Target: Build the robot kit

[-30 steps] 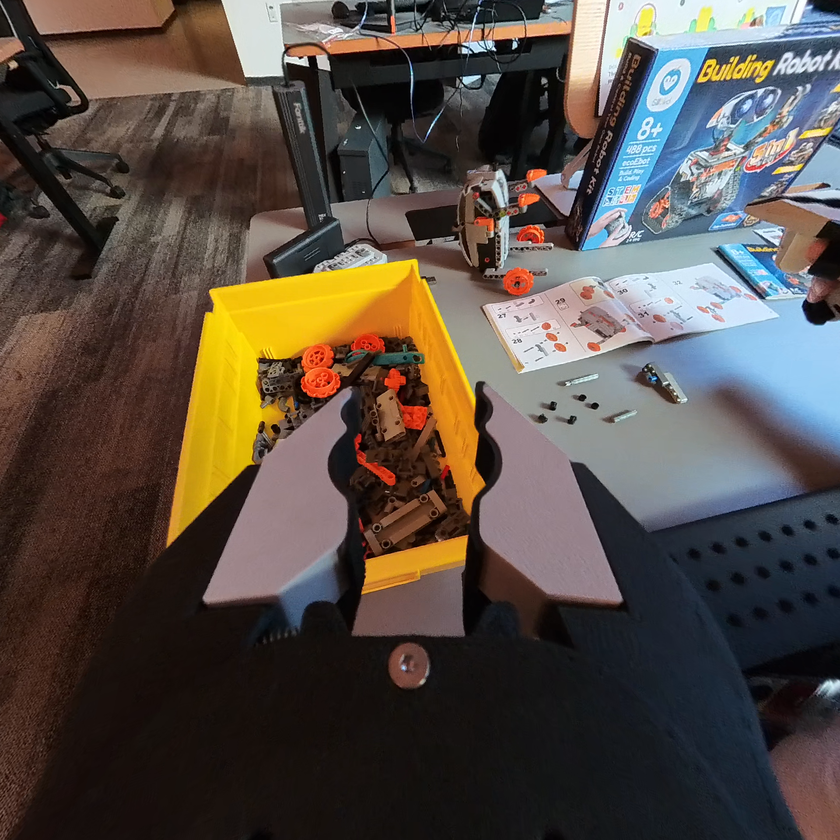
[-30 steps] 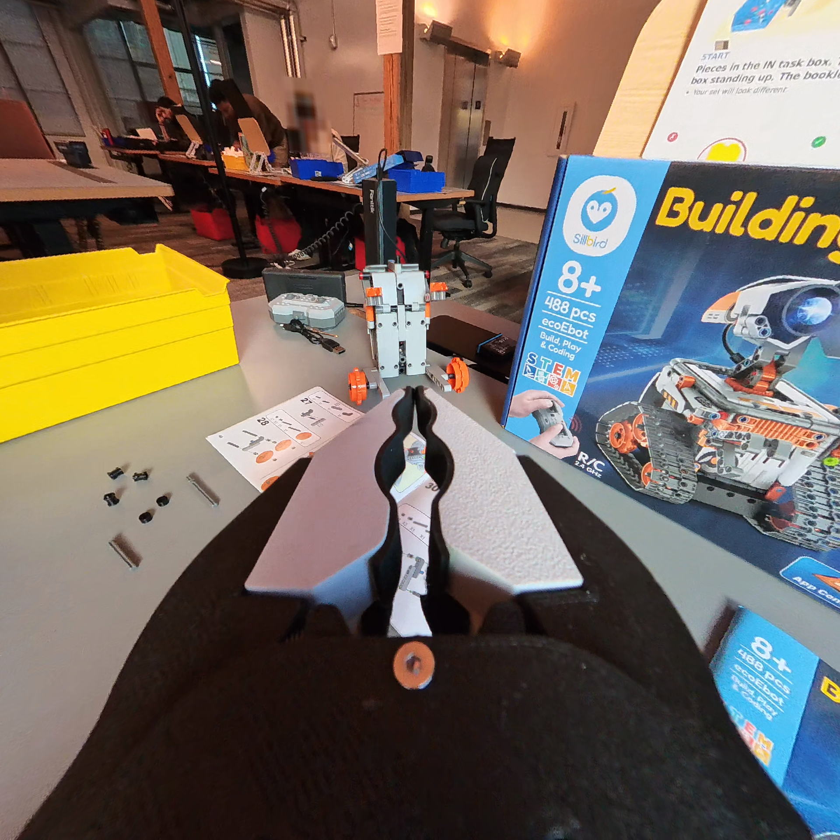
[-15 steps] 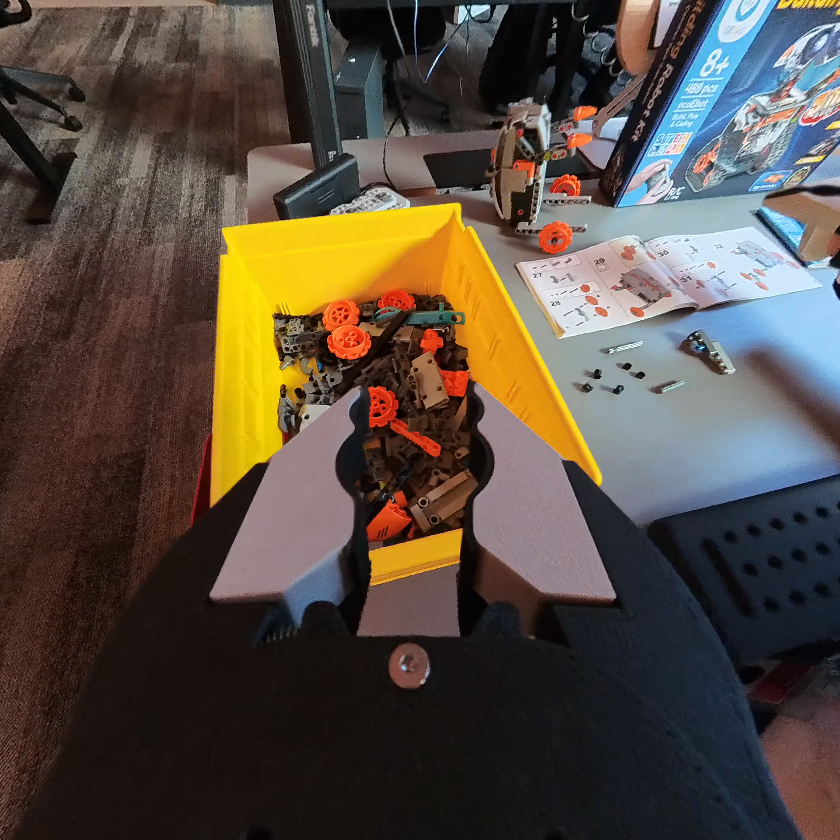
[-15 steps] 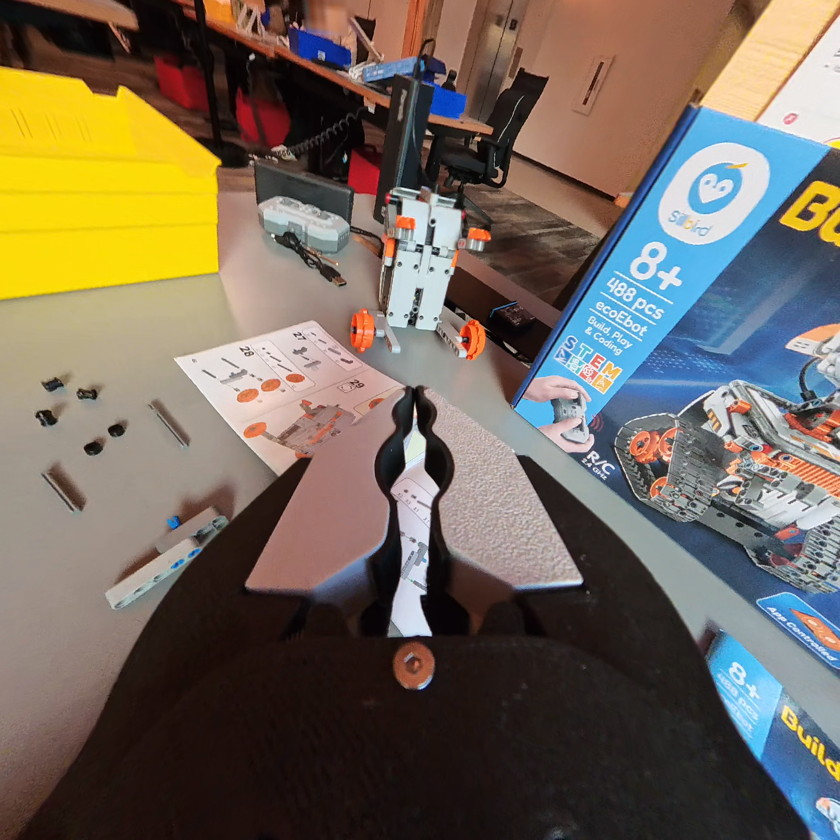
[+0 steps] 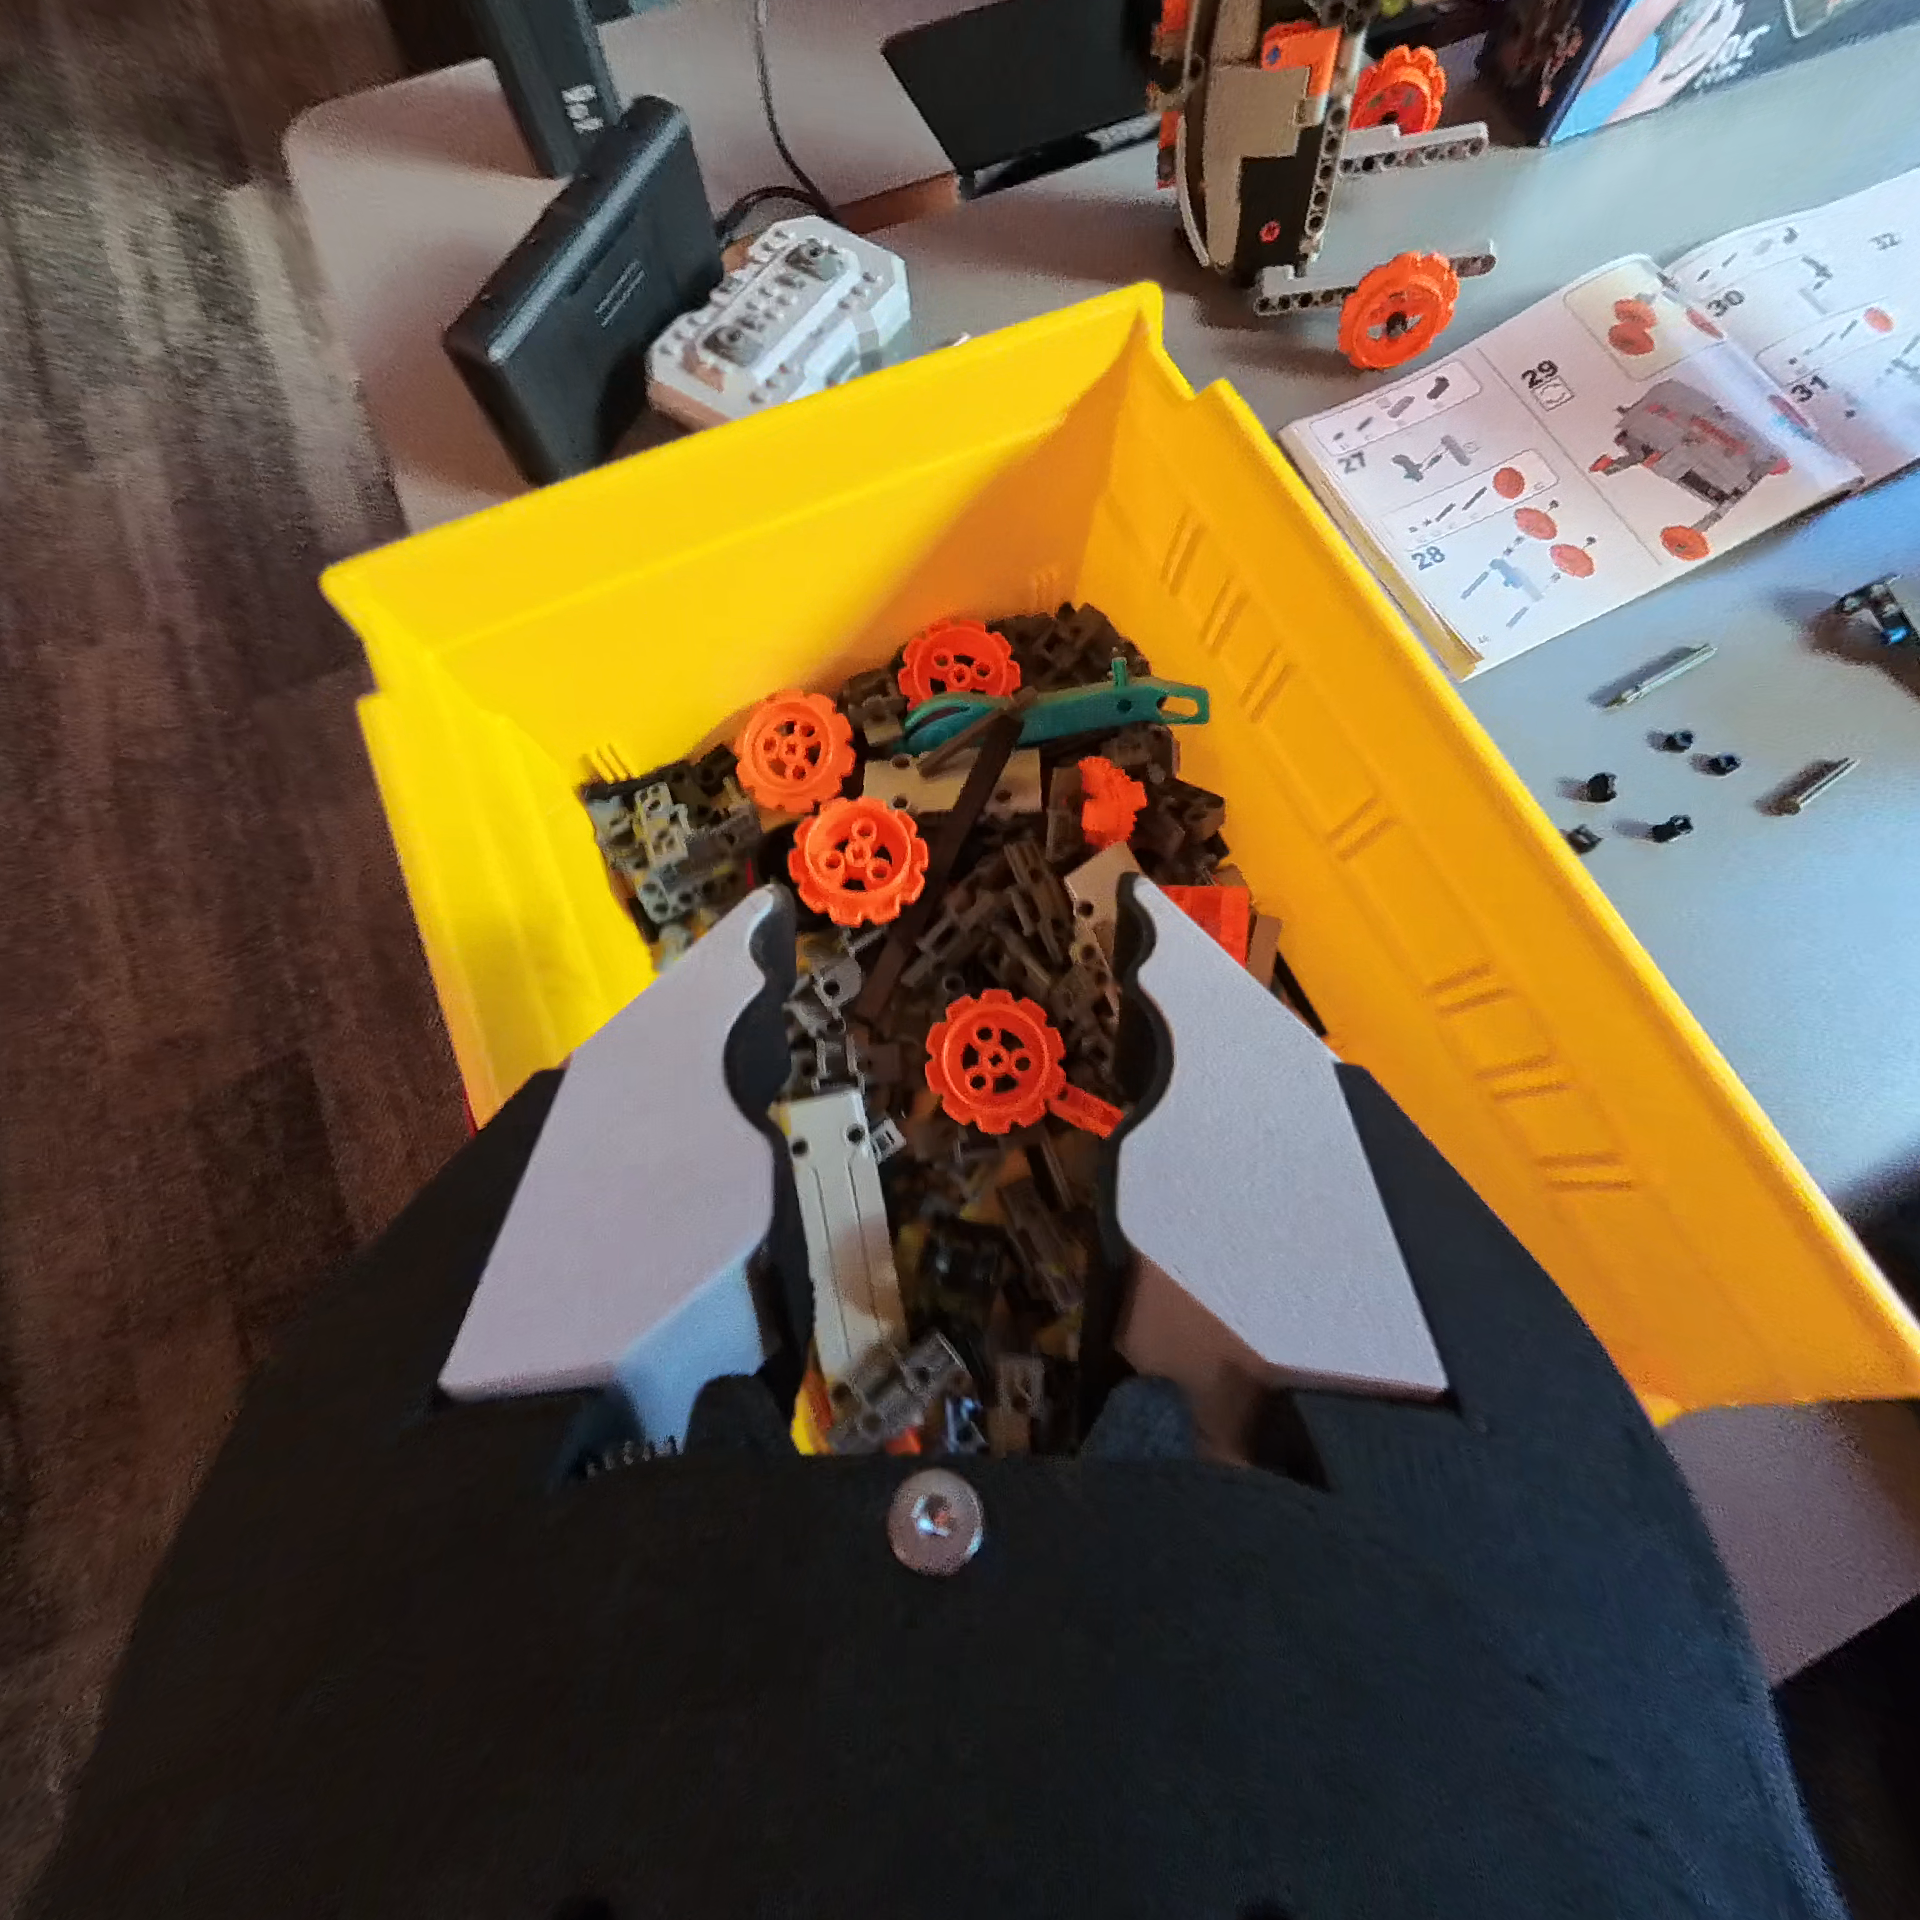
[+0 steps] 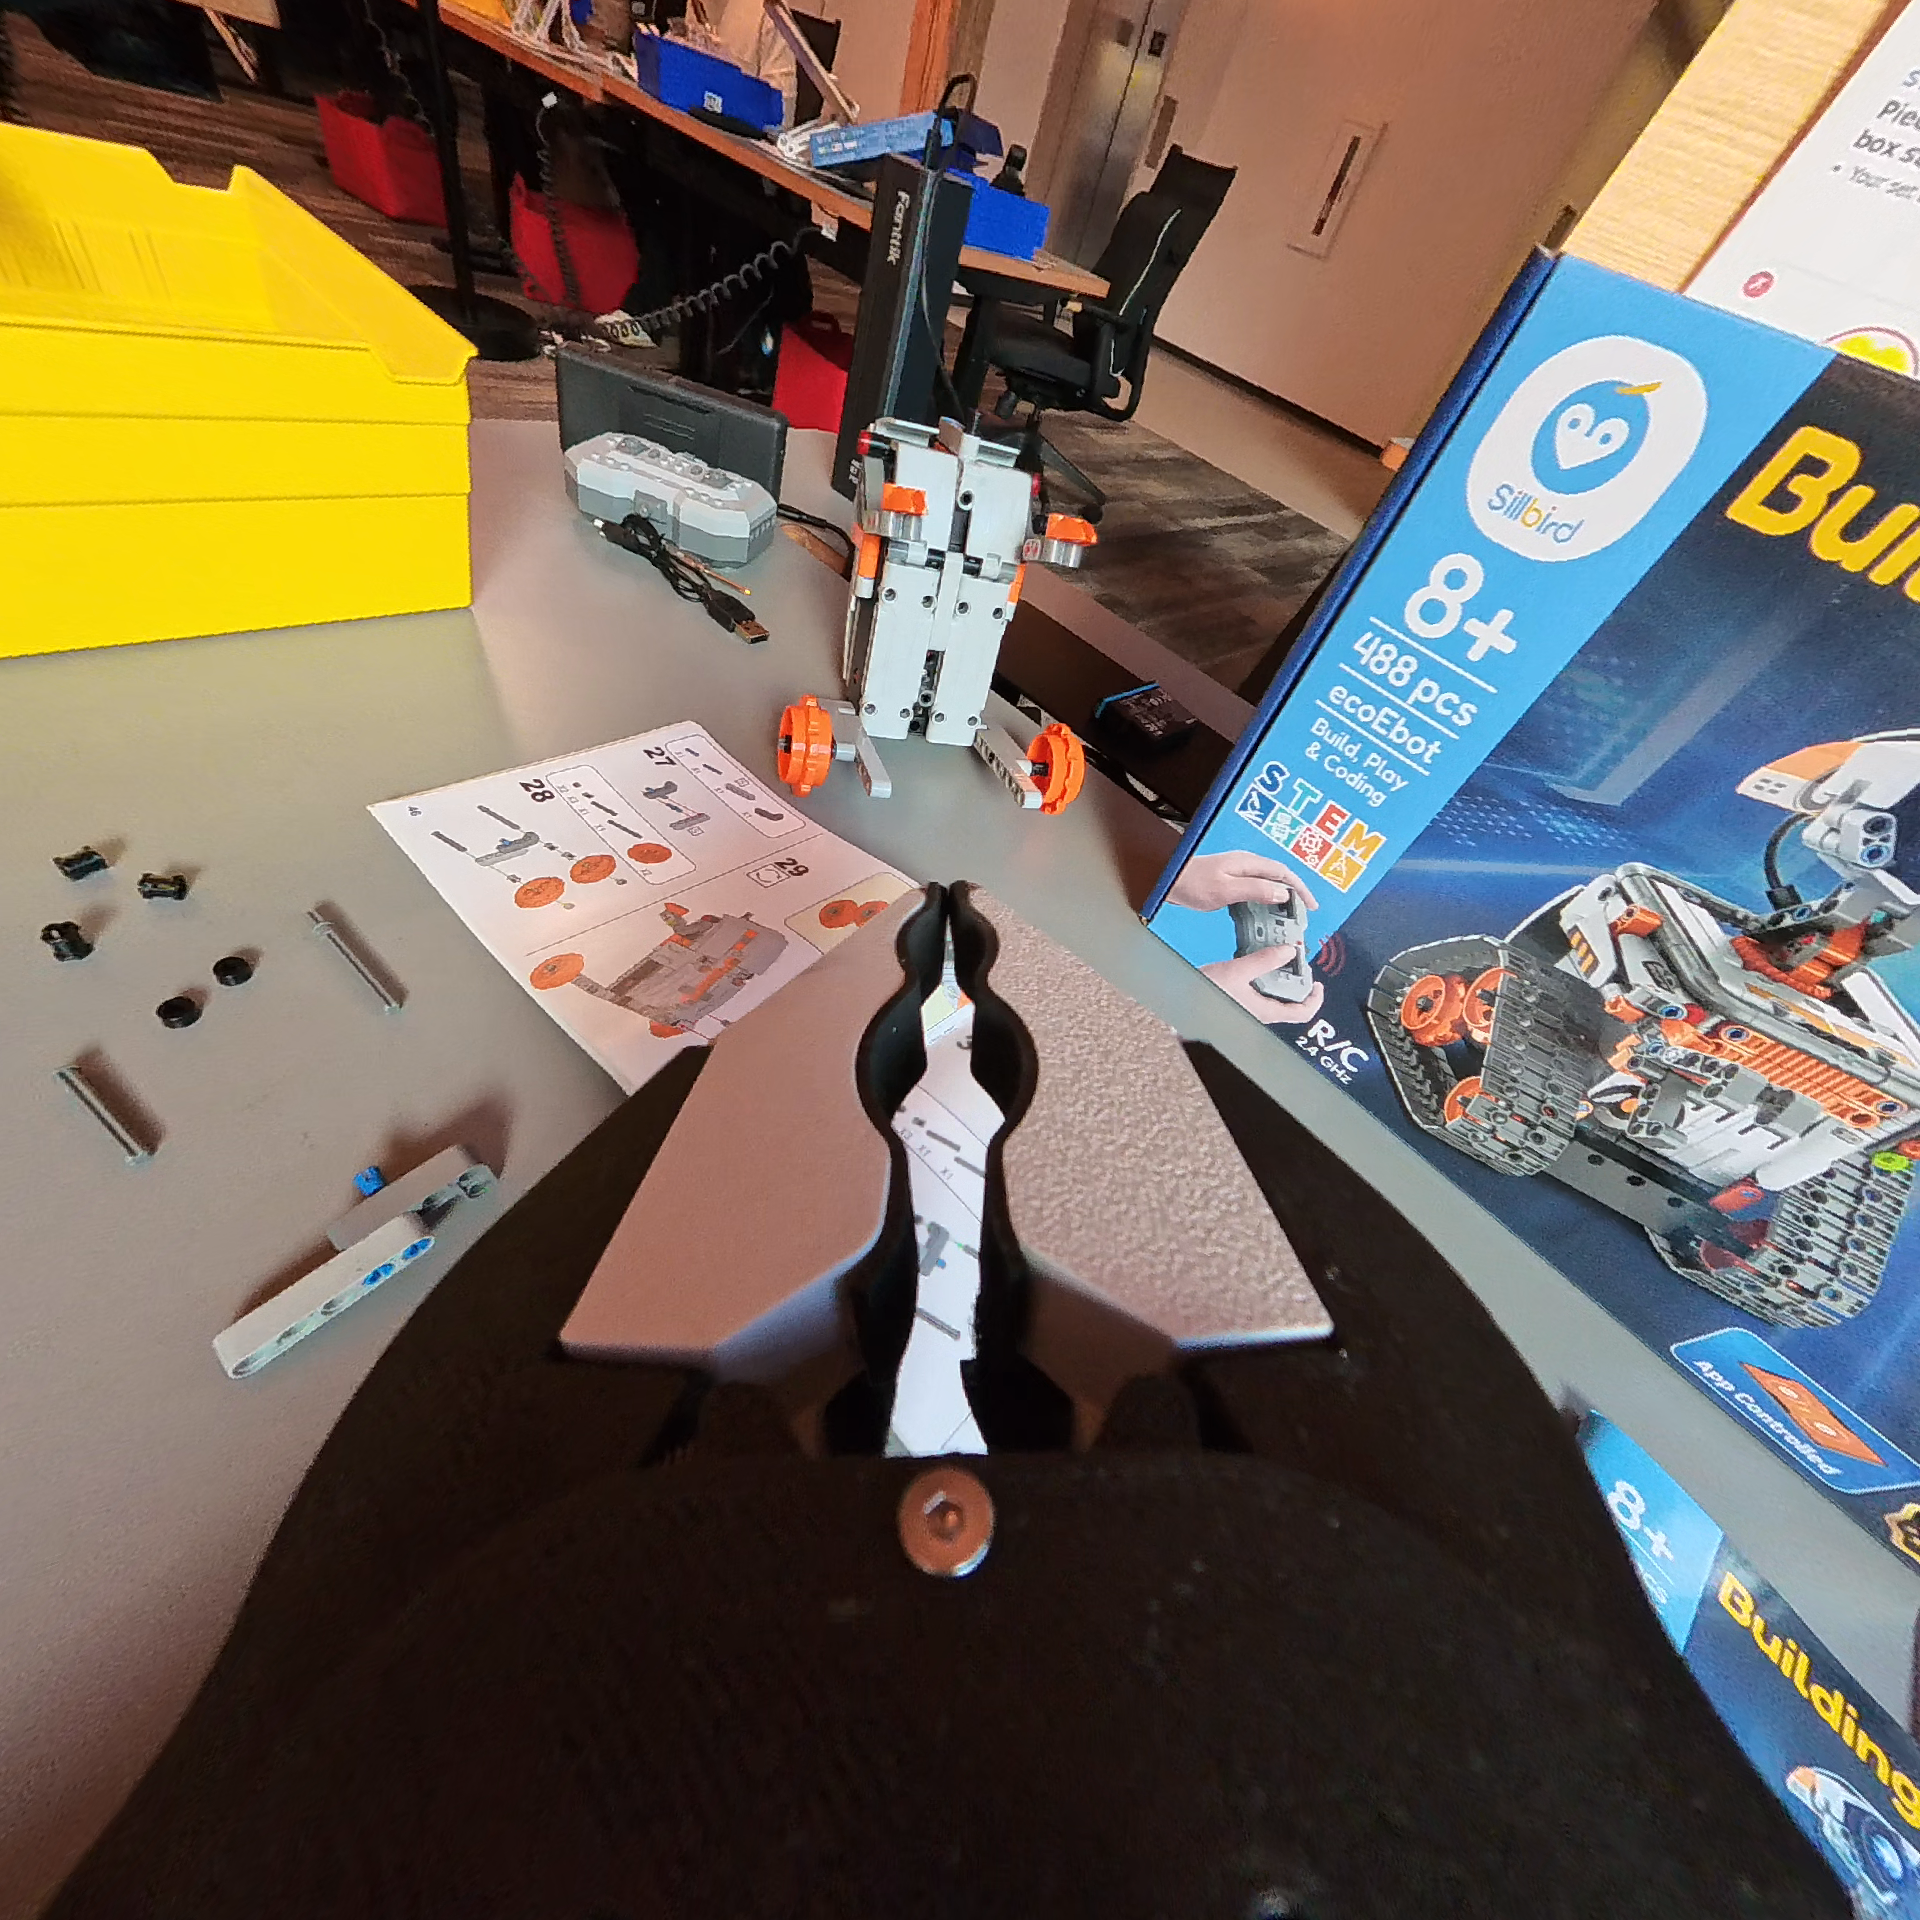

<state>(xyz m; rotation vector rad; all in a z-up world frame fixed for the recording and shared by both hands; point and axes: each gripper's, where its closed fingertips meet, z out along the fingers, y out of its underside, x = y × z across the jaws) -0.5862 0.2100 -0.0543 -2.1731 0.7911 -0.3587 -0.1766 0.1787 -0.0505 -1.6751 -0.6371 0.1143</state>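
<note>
The left gripper (image 5: 951, 914) has descended into the yellow bin (image 5: 1382, 862), fingers wide above an orange gear (image 5: 994, 1060); the right gripper (image 6: 948, 896) hovers over the booklet (image 6: 644, 883), fingers closed and empty.

Yellow bin (image 5: 1299, 665) heaped with dark, grey and orange building pieces (image 5: 997, 1060), seemingly loose.

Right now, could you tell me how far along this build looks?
Partly done: a half-built model stands upright on the table, with the instruction booklet open beside it. In hand: the left gripper is open over the yellow bin of loose parts, holding nothing; the right gripper is shut, empty. Left: small pins, axles and a grey beam lie unattached.
</note>
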